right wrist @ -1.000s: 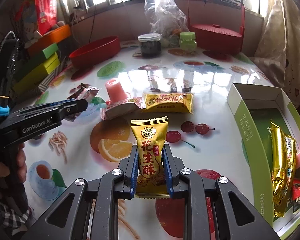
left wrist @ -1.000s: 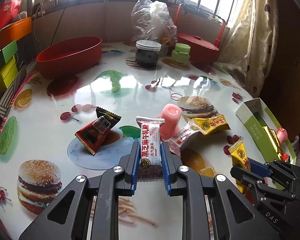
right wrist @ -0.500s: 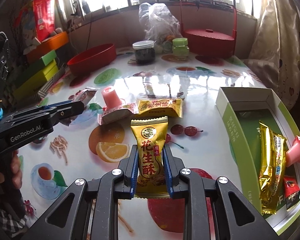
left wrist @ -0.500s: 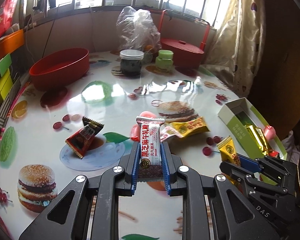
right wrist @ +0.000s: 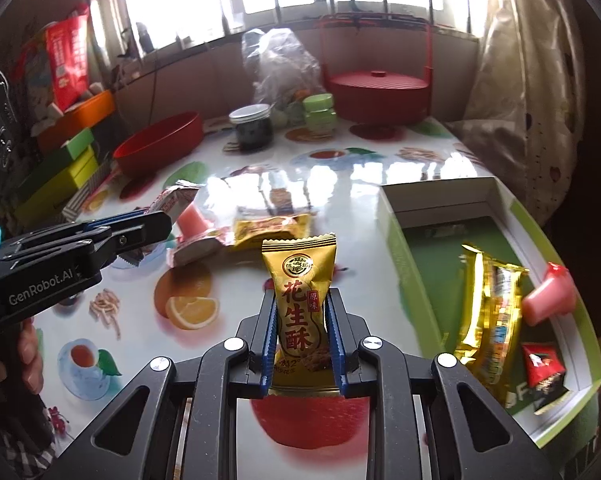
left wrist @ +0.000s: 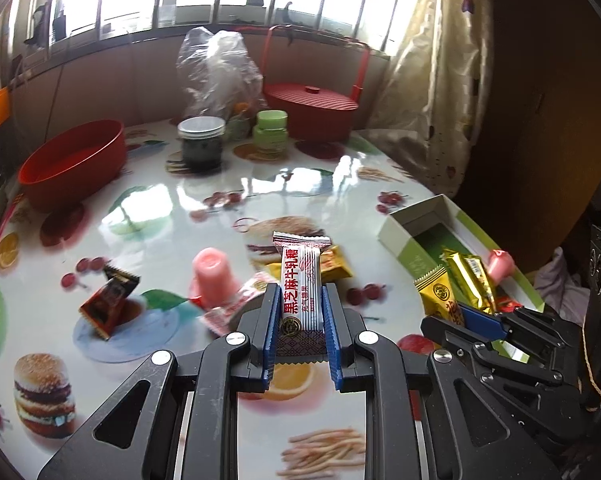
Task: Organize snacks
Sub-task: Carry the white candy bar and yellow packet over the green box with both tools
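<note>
To the right of the right gripper lay the green box, gold bars inside. Right gripper was clamped on a yellow peanut-candy packet; left gripper was clamped on a white sesame-candy bar, both above the table.

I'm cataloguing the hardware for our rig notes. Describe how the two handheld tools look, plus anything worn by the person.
Both are black, angular frames with triangular cut-outs, silver pivot screws and blue serrated pads. The left tool shows white "GenRobot.AI" lettering on its side in the right wrist view. The right tool matches it. By the left hand are a bright blue band and a checked sleeve.
</note>
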Tool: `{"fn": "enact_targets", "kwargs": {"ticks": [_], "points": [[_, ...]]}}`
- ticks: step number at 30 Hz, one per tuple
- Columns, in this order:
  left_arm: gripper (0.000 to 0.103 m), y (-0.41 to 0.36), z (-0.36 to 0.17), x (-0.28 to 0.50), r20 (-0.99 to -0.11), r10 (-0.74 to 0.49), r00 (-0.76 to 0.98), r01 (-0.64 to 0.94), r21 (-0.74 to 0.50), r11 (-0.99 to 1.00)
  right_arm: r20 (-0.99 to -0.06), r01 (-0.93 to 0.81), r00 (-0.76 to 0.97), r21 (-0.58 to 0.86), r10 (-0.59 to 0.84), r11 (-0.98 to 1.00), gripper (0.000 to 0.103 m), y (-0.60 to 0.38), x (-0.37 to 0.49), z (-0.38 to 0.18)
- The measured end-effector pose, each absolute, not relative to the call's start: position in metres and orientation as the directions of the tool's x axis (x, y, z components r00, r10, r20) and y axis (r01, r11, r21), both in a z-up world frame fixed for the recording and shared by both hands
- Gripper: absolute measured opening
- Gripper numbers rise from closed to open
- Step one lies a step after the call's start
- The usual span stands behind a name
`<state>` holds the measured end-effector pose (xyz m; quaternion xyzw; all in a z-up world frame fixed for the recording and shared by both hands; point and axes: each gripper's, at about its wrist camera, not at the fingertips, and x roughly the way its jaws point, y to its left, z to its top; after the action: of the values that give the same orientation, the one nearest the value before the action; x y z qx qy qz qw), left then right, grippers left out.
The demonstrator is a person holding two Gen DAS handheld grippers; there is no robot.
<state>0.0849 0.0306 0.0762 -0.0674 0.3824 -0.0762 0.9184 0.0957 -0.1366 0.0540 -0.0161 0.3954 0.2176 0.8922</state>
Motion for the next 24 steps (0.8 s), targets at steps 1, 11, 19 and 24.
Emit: {"fn": "enact_targets", "kwargs": {"ticks": [1,11,19,24], "points": [[0.022,0.027,0.077,0.087,-0.691,-0.202,0.694,0.098,-0.187,0.977,-0.711,-0.395,0.595,0.145,0.373,0.907,0.022,-0.139,0.096,0.054],[0.022,-0.005,0.083,0.099,-0.683,-0.277,0.677,0.177,-0.214,0.961,-0.706,-0.304,0.636,0.142,0.312,0.942,0.022,-0.176,0.094,0.061],[0.022,-0.037,0.084,0.112,-0.683,-0.356,0.638,0.249,-0.255,0.934,-0.724,-0.206,0.649,0.126,0.232,0.970,0.022,-0.210,0.092,0.058],[0.022,-0.057,0.084,0.118,-0.679,-0.397,0.618,0.288,-0.274,0.918,-0.732,-0.153,0.654,0.120,0.192,0.981,0.022,-0.231,0.089,0.056]]}}
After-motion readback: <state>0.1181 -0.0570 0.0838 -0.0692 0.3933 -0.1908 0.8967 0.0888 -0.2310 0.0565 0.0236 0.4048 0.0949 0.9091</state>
